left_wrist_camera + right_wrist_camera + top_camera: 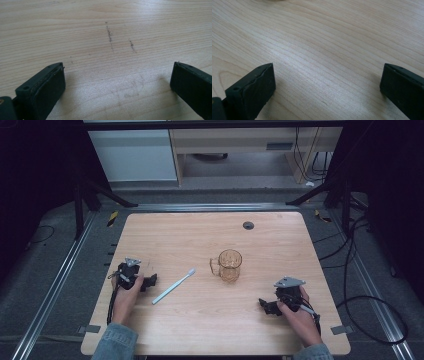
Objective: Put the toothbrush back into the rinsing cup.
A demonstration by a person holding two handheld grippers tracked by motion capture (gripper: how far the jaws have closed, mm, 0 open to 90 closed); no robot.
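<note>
An amber glass mug point(230, 265) with its handle to the left stands upright near the middle of the wooden table point(210, 232). To its left lies a pale blue toothbrush point(173, 286), slanted, with the head toward the mug. My left gripper point(150, 281) rests on the table just left of the toothbrush handle, open, with only bare wood between its jaws point(117, 75). At the front right, below and right of the mug, my right gripper point(265, 306) rests open on the table and holds nothing point(327, 75).
A small dark round grommet point(248, 225) sits in the table near its far edge. Cables point(350, 270) trail along the floor at the right. Metal rails point(60, 275) run along both sides of the table.
</note>
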